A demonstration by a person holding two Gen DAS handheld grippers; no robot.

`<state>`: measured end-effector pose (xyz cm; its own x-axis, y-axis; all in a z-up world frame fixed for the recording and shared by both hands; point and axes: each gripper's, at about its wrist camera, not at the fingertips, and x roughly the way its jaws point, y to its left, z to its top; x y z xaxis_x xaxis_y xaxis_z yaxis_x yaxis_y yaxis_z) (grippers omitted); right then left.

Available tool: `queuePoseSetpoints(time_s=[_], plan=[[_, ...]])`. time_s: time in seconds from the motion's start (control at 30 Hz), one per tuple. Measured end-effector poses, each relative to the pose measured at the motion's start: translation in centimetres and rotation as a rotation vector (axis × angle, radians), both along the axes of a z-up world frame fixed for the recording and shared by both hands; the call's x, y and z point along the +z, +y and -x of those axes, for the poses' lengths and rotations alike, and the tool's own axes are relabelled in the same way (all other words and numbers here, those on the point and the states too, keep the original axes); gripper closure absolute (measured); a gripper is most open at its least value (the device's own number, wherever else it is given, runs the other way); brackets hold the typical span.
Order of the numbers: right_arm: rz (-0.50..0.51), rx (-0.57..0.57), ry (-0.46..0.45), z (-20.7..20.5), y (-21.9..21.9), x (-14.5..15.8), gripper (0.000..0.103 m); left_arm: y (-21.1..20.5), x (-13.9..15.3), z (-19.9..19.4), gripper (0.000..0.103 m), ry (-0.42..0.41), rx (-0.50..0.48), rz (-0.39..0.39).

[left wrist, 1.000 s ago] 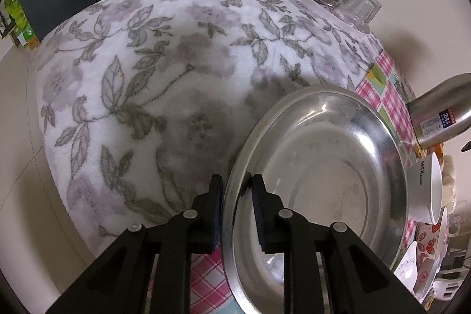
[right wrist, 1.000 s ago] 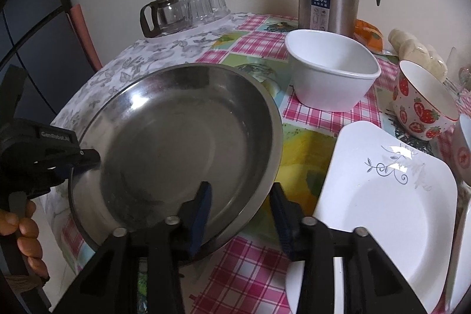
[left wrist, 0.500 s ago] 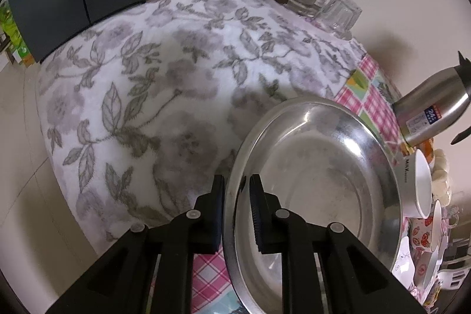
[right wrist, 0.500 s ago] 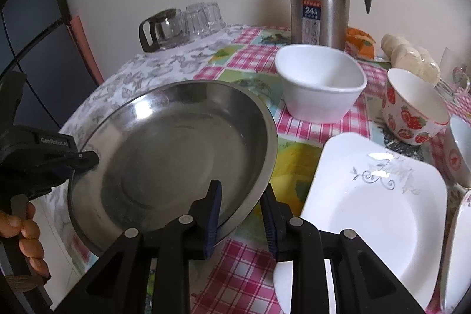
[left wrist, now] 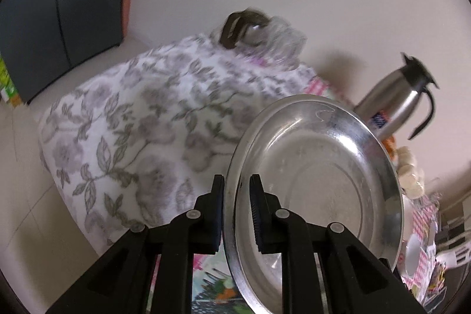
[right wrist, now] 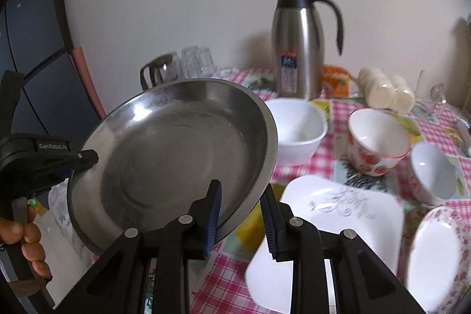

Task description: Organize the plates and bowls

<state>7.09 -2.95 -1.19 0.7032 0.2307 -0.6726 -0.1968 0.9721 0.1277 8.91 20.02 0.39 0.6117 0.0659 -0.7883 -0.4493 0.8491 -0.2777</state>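
Note:
A round steel plate (left wrist: 318,190) is held up off the table, tilted. My left gripper (left wrist: 237,214) is shut on its rim; in the right wrist view it holds the plate's left edge (right wrist: 82,159). My right gripper (right wrist: 241,218) stands around the steel plate's (right wrist: 176,155) near right rim, jaws apart, not clamping it. On the table to the right lie a square white plate (right wrist: 338,225), a white bowl (right wrist: 297,128), a strawberry bowl (right wrist: 374,143), a small white bowl (right wrist: 432,172) and a floral-rimmed dish (right wrist: 441,258).
A steel thermos jug (right wrist: 297,43) stands at the back by the wall. Glass cups (right wrist: 182,66) sit at the back left on the floral cloth (left wrist: 141,137). White round items (right wrist: 385,93) lie at the back right. The table's left edge drops to the floor.
The steel plate has been lifted off the table and tilted up, held by my left gripper. My right gripper has risen with it, its jaws still apart around the rim.

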Motion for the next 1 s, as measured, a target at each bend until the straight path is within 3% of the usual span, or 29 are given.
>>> queuePoseSetpoints(time_s=[0.47, 1.0], plan=[[-0.059, -0.103, -0.127, 3.9, -7.3, 5.8, 0.074, -7.5, 5.6, 1.4, 0.085, -0.139, -0.158, -0.026], [-0.070, -0.234, -0.179, 8.3, -15.9, 8.4, 0.074, -16.3, 6.7, 2.4, 0.085, -0.175, -0.329, -0.035]])
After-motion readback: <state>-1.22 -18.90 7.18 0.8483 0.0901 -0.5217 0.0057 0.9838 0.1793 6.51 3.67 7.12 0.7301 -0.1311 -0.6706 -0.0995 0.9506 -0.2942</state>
